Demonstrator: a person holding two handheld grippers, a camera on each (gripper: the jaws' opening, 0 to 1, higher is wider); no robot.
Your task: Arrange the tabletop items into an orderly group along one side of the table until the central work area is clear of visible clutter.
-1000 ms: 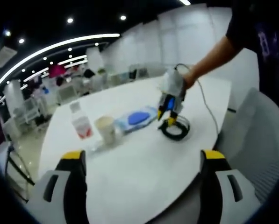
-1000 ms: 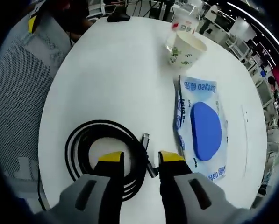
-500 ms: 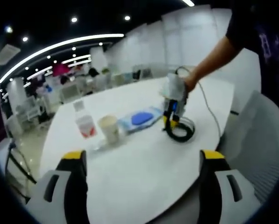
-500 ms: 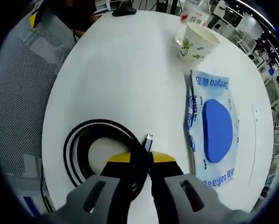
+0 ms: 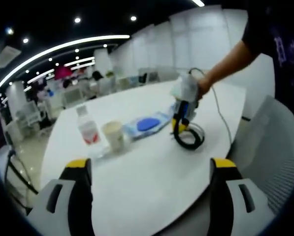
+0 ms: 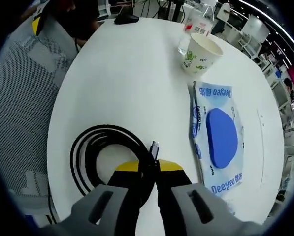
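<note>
Two yellow-tipped grippers: right gripper (image 6: 146, 168) clenched on coiled black cable (image 6: 95, 147); left gripper (image 5: 149, 164) spread wide above white round table (image 5: 137, 167).

Near me on the right stands a grey mesh chair (image 5: 272, 147); my right gripper view looks onto its woven back (image 6: 21, 103) from close by. Across the far side I see a wall of tall white panels (image 5: 196, 37). Overhead, a long curved light strip (image 5: 63, 46) crosses a dark ceiling dotted with round spotlights (image 5: 78, 20). Far left there are pale office chairs and desks (image 5: 36, 108), blurred, with something pink (image 5: 63, 73) behind them.
</note>
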